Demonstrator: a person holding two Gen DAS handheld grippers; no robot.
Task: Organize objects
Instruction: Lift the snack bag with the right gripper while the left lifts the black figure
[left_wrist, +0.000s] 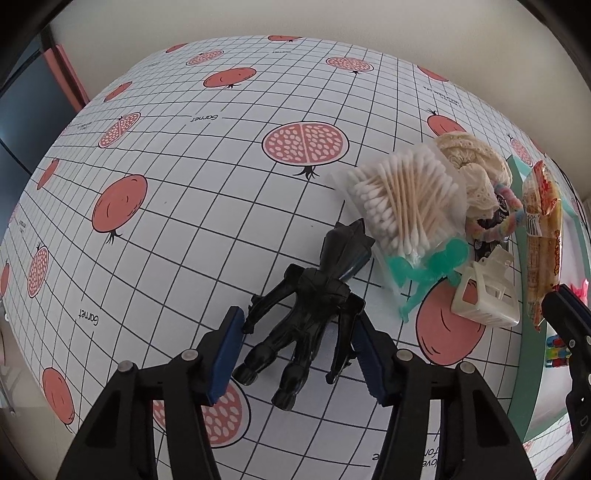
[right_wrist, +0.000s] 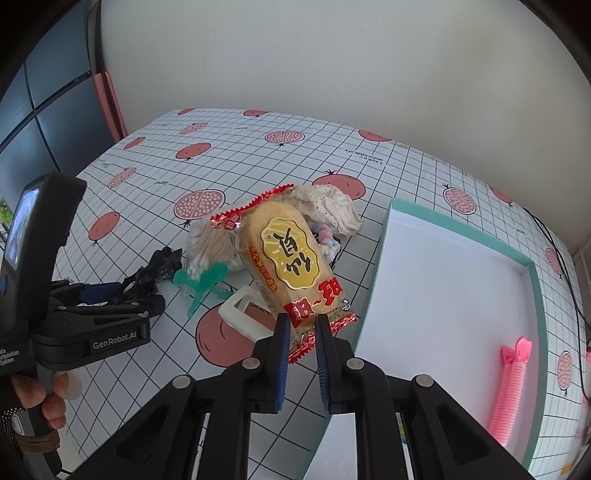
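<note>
Left wrist view: the left gripper (left_wrist: 295, 343) is sitting with jaws spread around a black plastic figure (left_wrist: 310, 306) lying on the pomegranate-print tablecloth (left_wrist: 177, 192), just beside a clear bag of cotton swabs (left_wrist: 406, 199).

Right wrist view: the right gripper (right_wrist: 301, 354) is pinching a red-and-yellow snack packet (right_wrist: 291, 258) beside the teal-rimmed white box (right_wrist: 443, 288), which is holding a pink corrugated tube (right_wrist: 511, 384).
</note>
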